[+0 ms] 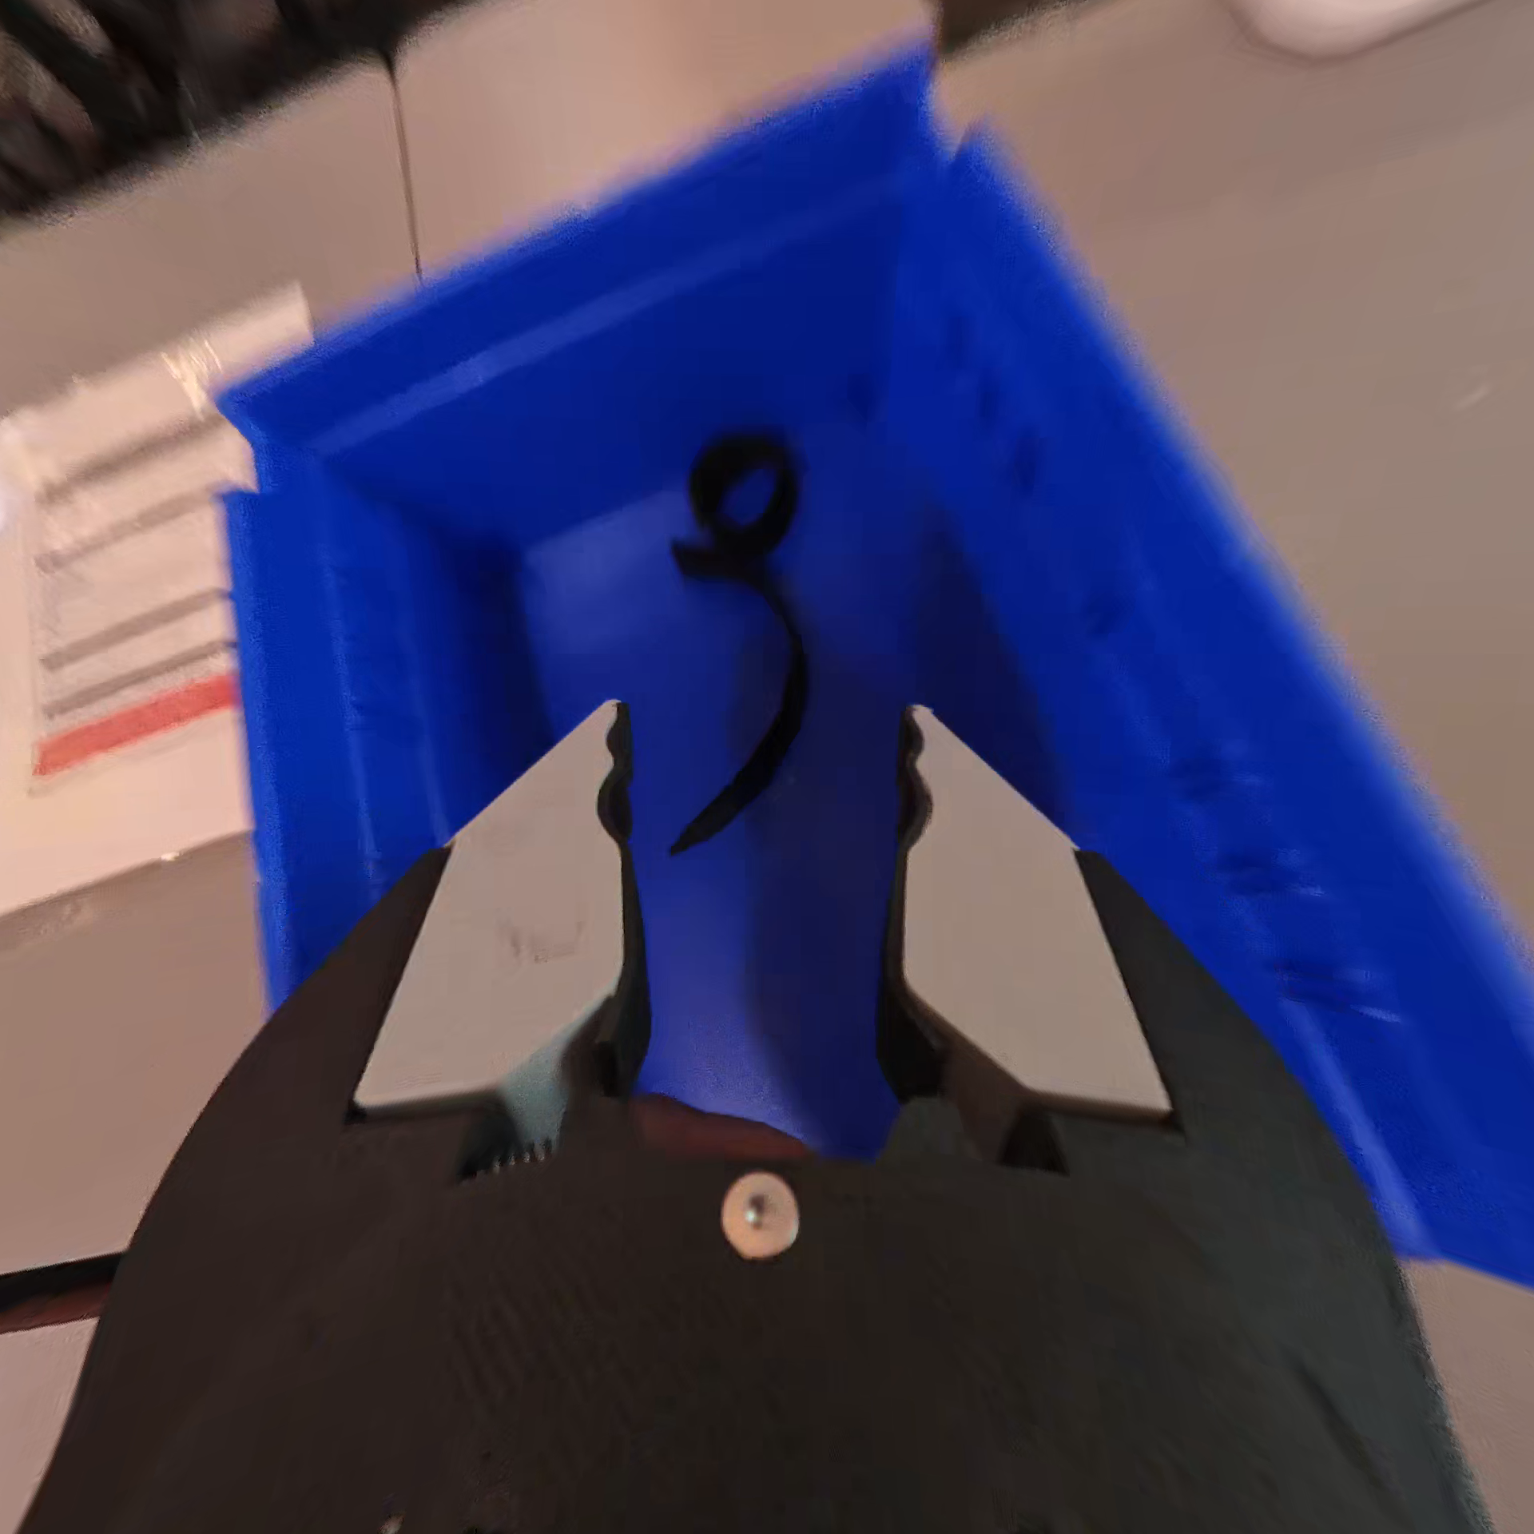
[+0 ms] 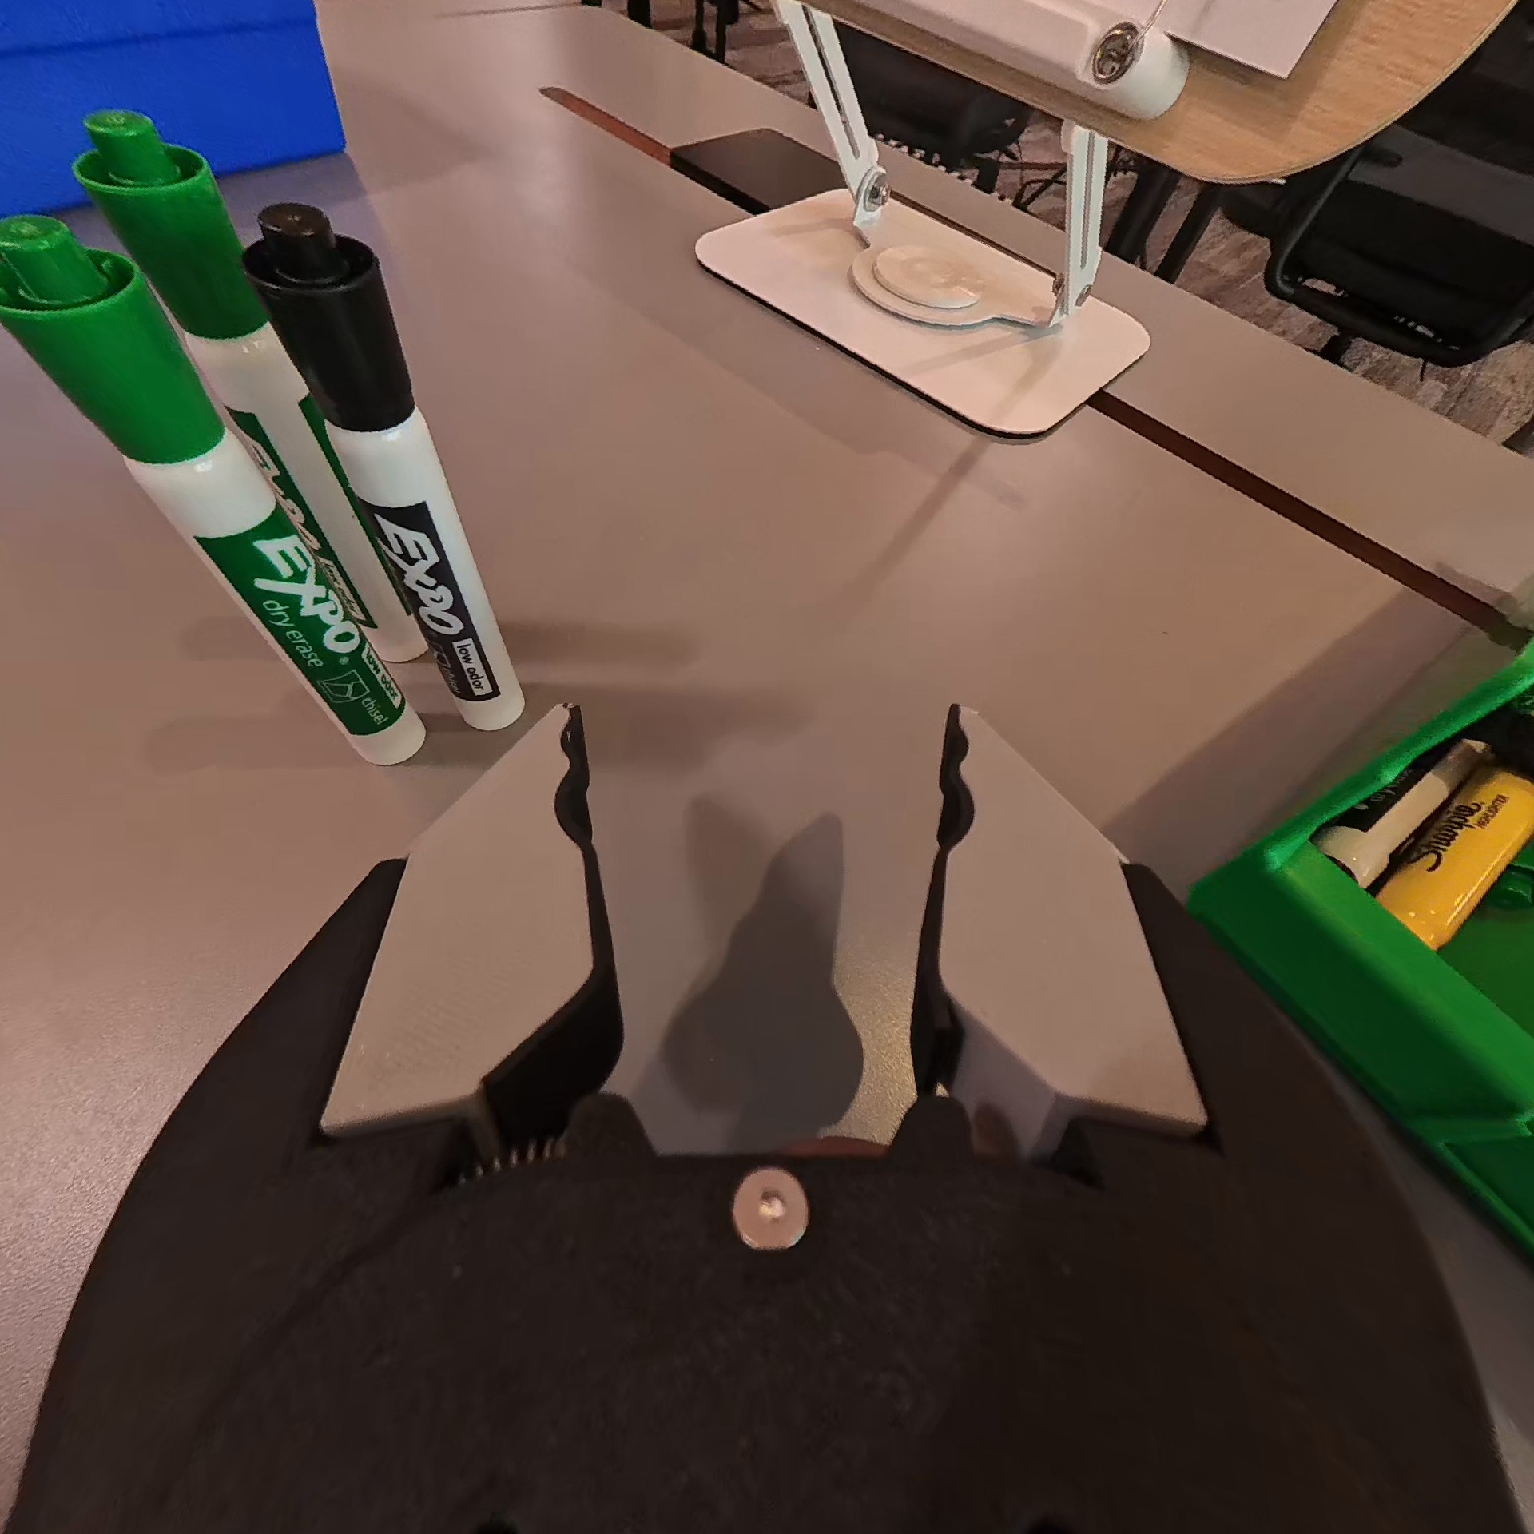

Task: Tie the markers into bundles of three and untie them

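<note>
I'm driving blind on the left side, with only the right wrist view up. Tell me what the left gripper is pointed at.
Observer: The left gripper looks into a blue bin, jaws apart.
Operator: Report what's in that bin.
Observer: One black strap, looped at its far end, lies on the floor. I see nothing else in it.
Operator: Say whether it's gripped.
Observer: No. The strap lies beyond and between the open fingers, which do not press on it.
</note>
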`<act>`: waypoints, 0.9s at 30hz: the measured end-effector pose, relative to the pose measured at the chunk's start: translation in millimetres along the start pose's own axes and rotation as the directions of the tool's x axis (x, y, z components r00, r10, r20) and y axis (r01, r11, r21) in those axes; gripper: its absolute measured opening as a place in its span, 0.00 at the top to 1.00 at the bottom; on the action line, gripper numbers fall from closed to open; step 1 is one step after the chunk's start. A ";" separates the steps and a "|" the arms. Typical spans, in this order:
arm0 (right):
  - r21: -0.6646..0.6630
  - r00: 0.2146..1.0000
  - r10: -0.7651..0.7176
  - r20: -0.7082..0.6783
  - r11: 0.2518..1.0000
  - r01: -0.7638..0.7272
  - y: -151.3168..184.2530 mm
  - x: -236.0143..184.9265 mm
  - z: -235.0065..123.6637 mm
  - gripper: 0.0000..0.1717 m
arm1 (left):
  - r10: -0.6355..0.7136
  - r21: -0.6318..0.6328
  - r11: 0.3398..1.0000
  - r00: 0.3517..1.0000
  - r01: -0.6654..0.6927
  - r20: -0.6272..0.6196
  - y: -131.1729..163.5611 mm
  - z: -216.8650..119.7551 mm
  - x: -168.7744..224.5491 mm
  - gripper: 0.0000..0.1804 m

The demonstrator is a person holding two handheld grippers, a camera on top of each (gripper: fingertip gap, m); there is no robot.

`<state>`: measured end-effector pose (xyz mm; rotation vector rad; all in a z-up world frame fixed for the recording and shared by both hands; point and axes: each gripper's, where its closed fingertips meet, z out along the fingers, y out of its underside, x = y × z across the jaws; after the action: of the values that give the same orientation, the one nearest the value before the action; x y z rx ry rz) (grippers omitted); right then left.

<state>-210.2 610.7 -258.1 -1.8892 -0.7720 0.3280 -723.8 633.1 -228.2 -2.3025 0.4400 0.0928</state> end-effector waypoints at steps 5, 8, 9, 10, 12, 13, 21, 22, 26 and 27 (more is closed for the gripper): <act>0.012 0.999 0.031 0.005 0.999 -0.031 -0.5 3.2 -2.0 0.52 | 0.022 -0.179 0.984 0.999 -0.017 0.028 38.8 54.3 -12.8 0.69; 0.006 0.999 0.041 0.017 0.999 -0.041 0.2 2.7 -1.3 0.53 | 0.060 -0.188 0.981 0.998 -0.054 0.025 36.2 62.4 -13.5 0.81; 0.004 0.999 0.038 0.020 0.999 -0.038 0.4 2.1 -1.0 0.53 | 0.090 -0.211 0.974 0.995 -0.082 0.032 38.9 64.3 -16.0 0.98; 0.001 0.999 0.034 0.022 0.999 -0.034 0.6 1.5 -0.8 0.53 | 0.115 -0.227 0.969 0.992 -0.100 0.054 40.6 65.3 -21.1 0.99; 0.003 0.999 0.023 0.025 1.000 -0.023 -0.9 0.0 -1.7 0.53 | 0.114 -0.228 0.969 0.991 -0.095 0.071 38.8 60.3 -25.9 1.00; 0.008 0.999 0.019 0.028 1.000 -0.020 -2.6 -1.0 -2.9 0.53 | 0.109 -0.192 0.977 0.990 -0.090 0.093 31.4 53.5 -29.3 1.00; 0.149 0.998 0.029 0.058 0.988 -0.037 -36.3 -5.7 -26.9 0.54 | 0.253 0.294 0.914 0.959 -0.281 0.130 -83.2 -81.5 38.4 0.99; 0.169 0.998 0.030 0.062 0.985 -0.040 -40.3 -5.5 -30.8 0.54 | 0.321 0.340 0.876 0.939 -0.343 0.121 -95.0 -98.9 66.6 1.00; 0.261 0.995 0.032 0.091 0.964 -0.055 -55.9 -4.8 -47.5 0.55 | 0.488 0.516 0.729 0.870 -0.450 0.069 -127.6 -151.5 187.2 1.00; 0.283 0.995 0.033 0.096 0.957 -0.059 -58.8 -3.7 -51.3 0.56 | 0.518 0.556 0.697 0.854 -0.453 0.047 -132.0 -160.6 216.7 1.00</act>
<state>-206.6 587.5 -183.7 -1.6296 -0.7003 0.5287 -486.6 541.3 -68.7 -1.5730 0.9988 0.0812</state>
